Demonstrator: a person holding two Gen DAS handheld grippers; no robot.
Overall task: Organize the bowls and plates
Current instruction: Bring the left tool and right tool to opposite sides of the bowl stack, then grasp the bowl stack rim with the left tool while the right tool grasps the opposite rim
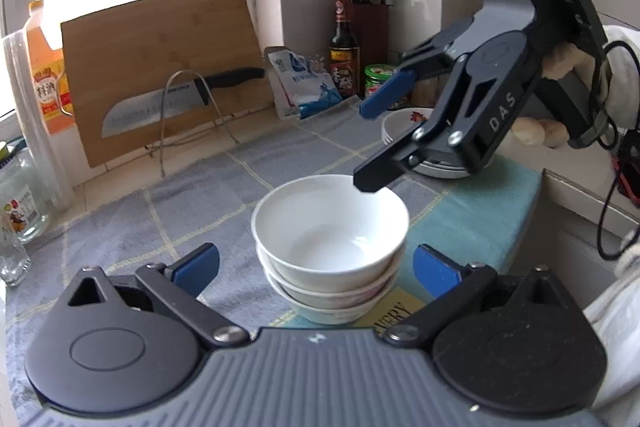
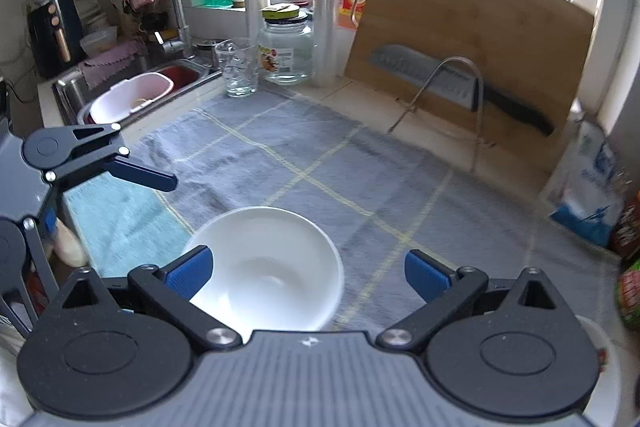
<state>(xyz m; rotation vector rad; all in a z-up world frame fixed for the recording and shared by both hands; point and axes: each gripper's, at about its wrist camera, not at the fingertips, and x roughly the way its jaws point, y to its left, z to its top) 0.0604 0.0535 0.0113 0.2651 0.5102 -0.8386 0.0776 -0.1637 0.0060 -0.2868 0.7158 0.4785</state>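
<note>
Left gripper [image 1: 316,263] jaws wide; stacked bowls [image 1: 330,227] unheld.

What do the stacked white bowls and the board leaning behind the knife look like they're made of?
The stacked white bowls look like glazed ceramic or porcelain: smooth, glossy, with soft window reflections inside. The tan cutting board leaning against the wall looks like bamboo or wood, matte, with fine parallel grain strips; which of the two is hard to tell.
</note>
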